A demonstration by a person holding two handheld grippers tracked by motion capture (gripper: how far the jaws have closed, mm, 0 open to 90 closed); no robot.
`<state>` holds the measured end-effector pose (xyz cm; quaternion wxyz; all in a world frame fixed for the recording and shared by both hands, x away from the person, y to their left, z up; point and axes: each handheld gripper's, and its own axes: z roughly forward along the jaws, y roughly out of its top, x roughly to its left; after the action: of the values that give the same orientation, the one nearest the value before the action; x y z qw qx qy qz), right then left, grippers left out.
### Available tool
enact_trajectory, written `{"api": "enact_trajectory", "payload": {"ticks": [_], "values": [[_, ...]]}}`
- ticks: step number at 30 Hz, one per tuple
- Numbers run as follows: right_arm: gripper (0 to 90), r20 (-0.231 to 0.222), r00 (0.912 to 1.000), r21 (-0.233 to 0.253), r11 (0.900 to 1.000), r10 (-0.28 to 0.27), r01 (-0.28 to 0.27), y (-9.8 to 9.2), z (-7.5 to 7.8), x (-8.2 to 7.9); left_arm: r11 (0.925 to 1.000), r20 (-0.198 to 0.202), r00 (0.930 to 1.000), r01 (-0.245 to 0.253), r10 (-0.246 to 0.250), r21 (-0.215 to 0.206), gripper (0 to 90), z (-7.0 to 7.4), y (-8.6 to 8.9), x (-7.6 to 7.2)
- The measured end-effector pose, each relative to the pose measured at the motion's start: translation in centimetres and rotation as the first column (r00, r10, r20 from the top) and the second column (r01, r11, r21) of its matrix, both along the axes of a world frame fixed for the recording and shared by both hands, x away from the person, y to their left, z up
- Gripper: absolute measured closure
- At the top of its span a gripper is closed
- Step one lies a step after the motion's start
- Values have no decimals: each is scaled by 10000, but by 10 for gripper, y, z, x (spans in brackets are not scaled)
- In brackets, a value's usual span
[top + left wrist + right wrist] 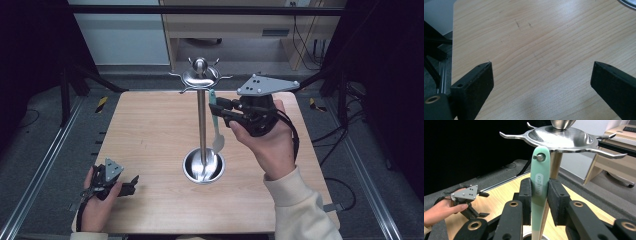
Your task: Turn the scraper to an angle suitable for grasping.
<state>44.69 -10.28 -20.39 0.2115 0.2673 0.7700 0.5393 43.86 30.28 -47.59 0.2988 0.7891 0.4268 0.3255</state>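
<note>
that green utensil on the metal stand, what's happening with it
A person is working at a wooden table with tongs in each hand. The right tongs are shut on the handle of a pale green utensil, whose hole sits over a hook of the metal stand, so it hangs beside the pole above the round base. Whether it is going on or coming off, I can't tell. The left tongs are open, low over bare wood near the table's near left corner.

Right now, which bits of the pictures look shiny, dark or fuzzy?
High view: the steel stand glints, and the sides are black. Left gripper view: the table shows pale glare, with a soft shadow between the open left tongs. Right gripper view: the right tongs squeezing the green spoon are sharp; the background is dark.
</note>
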Motion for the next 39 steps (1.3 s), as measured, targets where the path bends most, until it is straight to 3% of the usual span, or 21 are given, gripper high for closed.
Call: {"api": "enact_trajectory", "payload": {"ticks": [14, 26, 39], "values": [[737, 44, 10000, 147, 9999, 40, -41, -2, -2, 0, 10000, -15, 10000, 16, -16, 20, 44, -1, -1, 0], [714, 75, 9998, -23, 9999, 158, -158, -1, -1, -2, 10000, -19, 10000, 11, -11, 25, 44, -1, -1, 0], [498, 328, 9970, 18, 9975, -701, 701, -20, 0, -5, 10000, -82, 10000, 26, -26, 55, 43, -1, -1, 0]]}}
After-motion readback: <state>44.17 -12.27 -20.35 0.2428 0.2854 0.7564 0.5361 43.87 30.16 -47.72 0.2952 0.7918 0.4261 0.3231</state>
